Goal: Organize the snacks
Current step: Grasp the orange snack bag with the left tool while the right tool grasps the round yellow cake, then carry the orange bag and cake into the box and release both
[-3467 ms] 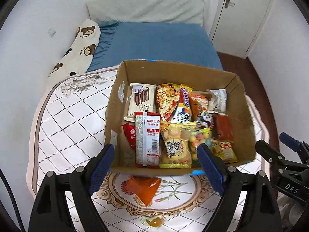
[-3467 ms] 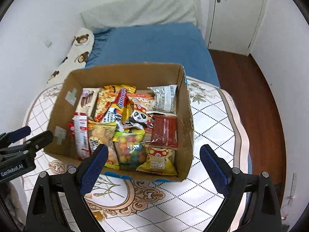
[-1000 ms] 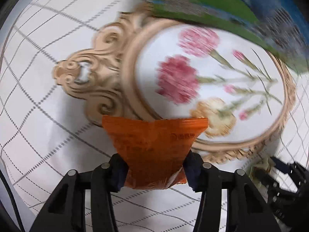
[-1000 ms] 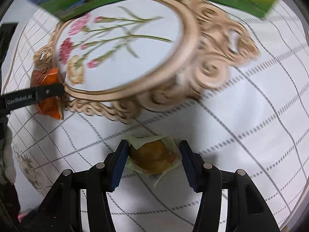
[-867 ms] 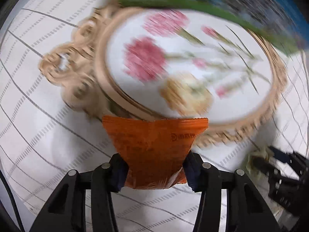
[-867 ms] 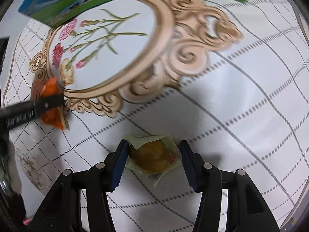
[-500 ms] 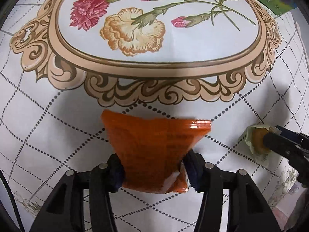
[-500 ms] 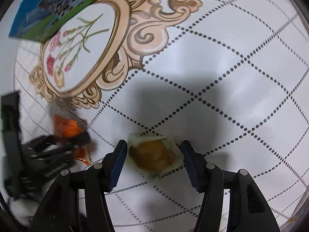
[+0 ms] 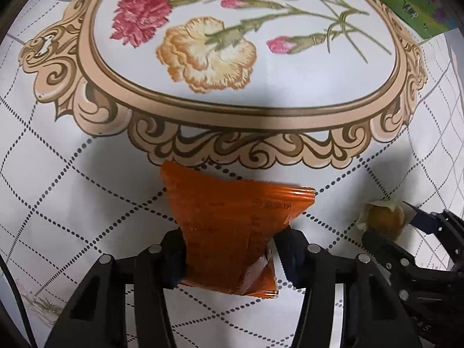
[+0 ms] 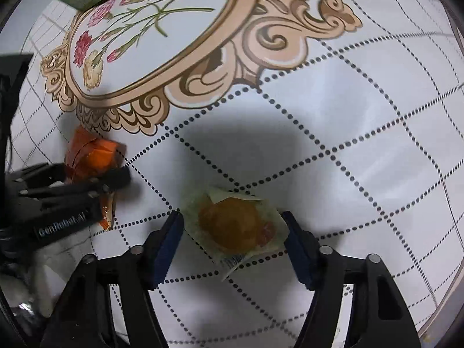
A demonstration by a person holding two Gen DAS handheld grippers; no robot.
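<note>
My left gripper (image 9: 229,255) is closing, pads pressed on the orange snack packet (image 9: 232,226) over the patterned tablecloth (image 9: 58,191). My right gripper (image 10: 233,242) is closing around the wrapped round pastry (image 10: 232,223) lying there, pads apart from it.

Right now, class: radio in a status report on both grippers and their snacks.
Left gripper closing on orange packet. Right gripper closing around wrapped bun, pads apart from it. Nothing blocking.

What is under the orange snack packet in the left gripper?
Under the orange snack packet lies the white tablecloth with its dotted diamond grid. Whatever the packet covers cannot be seen.
</note>
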